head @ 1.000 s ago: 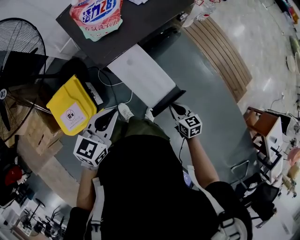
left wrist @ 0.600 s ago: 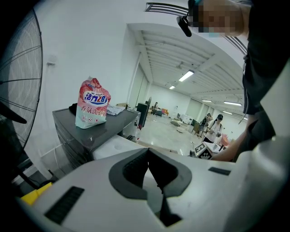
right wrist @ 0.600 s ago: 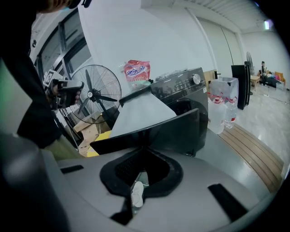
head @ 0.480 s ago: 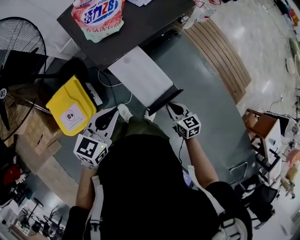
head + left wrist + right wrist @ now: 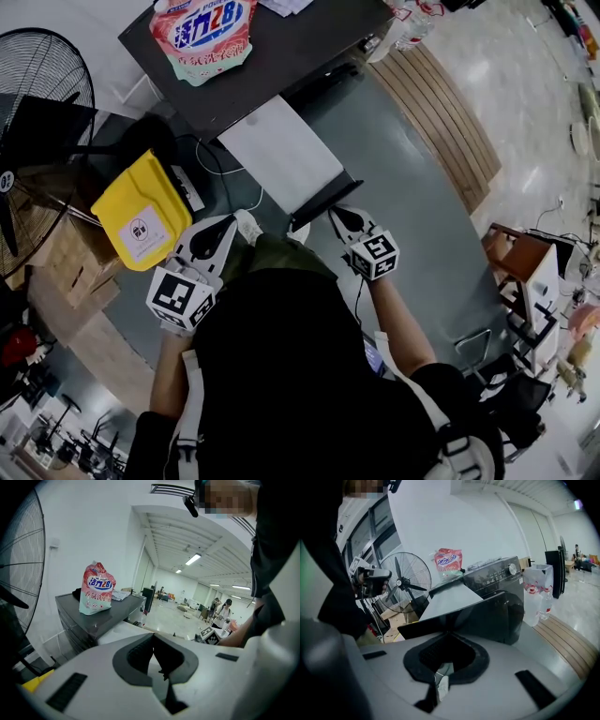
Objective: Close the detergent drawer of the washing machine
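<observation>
left gripper (image 5: 228,225): fingers together, nothing held, apart from the machine.
drawer (image 5: 281,155): pulled out of the washing machine (image 5: 281,56), white tray showing.
right gripper (image 5: 335,214): fingers together, tips at the drawer's dark front panel (image 5: 325,201); contact probable, not confirmed.

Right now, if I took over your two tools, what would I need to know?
Left tool: shut, empty, held off to the left of the drawer.
Right tool: shut, empty, tips at the drawer's dark front; contact unclear.
Drawer: pulled well out of the washing machine; detergent bag on the machine's top.
Done: nothing yet.
Left: push the drawer fully in.
</observation>
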Available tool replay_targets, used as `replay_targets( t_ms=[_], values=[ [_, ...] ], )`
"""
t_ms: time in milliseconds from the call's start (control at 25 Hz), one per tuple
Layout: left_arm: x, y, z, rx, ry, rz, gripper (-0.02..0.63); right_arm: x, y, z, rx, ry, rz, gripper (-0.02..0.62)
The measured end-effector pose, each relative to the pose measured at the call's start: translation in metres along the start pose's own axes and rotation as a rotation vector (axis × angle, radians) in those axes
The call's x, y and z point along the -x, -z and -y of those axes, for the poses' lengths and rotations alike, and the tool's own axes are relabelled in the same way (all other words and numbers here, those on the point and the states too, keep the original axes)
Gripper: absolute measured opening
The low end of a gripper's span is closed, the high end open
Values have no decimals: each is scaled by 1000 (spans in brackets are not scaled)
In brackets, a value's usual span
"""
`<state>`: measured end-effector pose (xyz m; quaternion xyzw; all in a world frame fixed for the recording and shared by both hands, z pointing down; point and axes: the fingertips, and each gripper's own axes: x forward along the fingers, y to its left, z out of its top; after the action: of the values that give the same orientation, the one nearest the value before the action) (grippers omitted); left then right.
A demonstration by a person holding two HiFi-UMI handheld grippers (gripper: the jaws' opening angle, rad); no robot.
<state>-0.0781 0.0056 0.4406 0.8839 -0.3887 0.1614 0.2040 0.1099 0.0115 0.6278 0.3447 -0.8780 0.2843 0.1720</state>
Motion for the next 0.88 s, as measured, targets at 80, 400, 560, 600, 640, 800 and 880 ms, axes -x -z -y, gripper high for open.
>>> replay_targets(
  t_ms=[80, 400, 560, 600, 640, 800, 880],
  values=[
    [1, -1, -1, 0, -4, -1, 11, -8, -14, -3, 13, -16, 13, 17],
    [5, -4, -3, 1, -17, 17, 11, -32, -34, -10, 39, -51, -2, 17],
    [11, -4, -7, 5, -30, 19, 11, -39, -37, -9, 40, -54, 7, 17],
    [12, -4, -8, 6, -34, 19, 11, -40, -38, -10, 40, -55, 11, 17],
    [13, -4, -9, 7, -38, 18, 11, -40, -40, -10, 37, -56, 16, 17],
    [17, -2, -12, 13, -47, 23, 11, -41, -41, -10, 29, -55, 21, 17],
    [19, 0, -13, 16, -51, 25, 11, -43, -43, -10, 30, -53, 24, 17]
  ],
)
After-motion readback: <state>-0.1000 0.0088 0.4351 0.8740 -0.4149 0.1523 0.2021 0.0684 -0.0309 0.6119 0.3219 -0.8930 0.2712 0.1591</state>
